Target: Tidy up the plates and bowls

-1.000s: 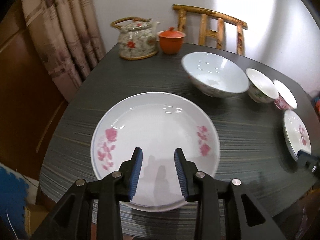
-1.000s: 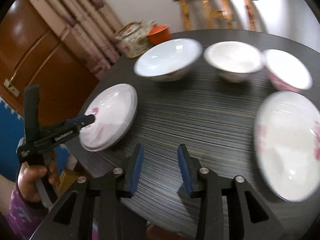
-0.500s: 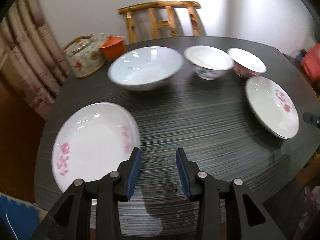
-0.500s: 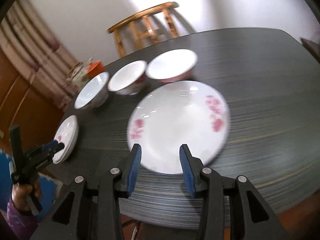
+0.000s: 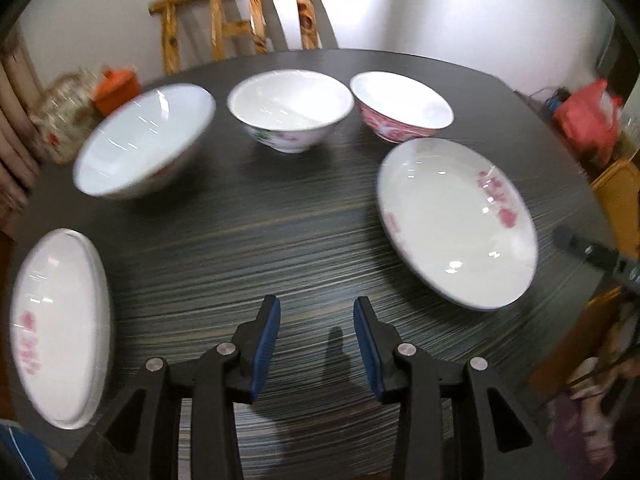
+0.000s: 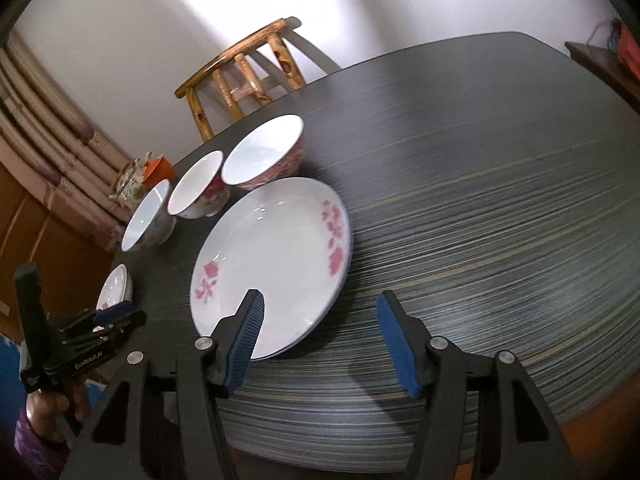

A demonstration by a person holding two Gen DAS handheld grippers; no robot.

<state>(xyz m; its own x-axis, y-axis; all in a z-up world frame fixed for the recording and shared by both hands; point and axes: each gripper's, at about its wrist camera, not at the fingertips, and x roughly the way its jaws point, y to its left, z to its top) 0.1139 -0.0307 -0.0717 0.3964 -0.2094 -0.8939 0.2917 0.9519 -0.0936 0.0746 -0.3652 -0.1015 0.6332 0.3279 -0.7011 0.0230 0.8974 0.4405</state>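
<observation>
On the dark desk (image 5: 304, 240), from left to right, lie a floral plate (image 5: 60, 328) at the near left edge, a large white bowl (image 5: 144, 140), a small white bowl (image 5: 290, 110), a pink-patterned bowl (image 5: 400, 108) and a second floral plate (image 6: 272, 264). All appear empty. The left hand-held gripper (image 5: 316, 336) hovers over bare desk, jaws spread and just widening, nothing between them. The right hand-held gripper (image 6: 320, 336) has just been opening; the second plate's near rim sits between its jaws, unpinched. The step looks like reaching for that plate; next it probably needs closing on the rim.
</observation>
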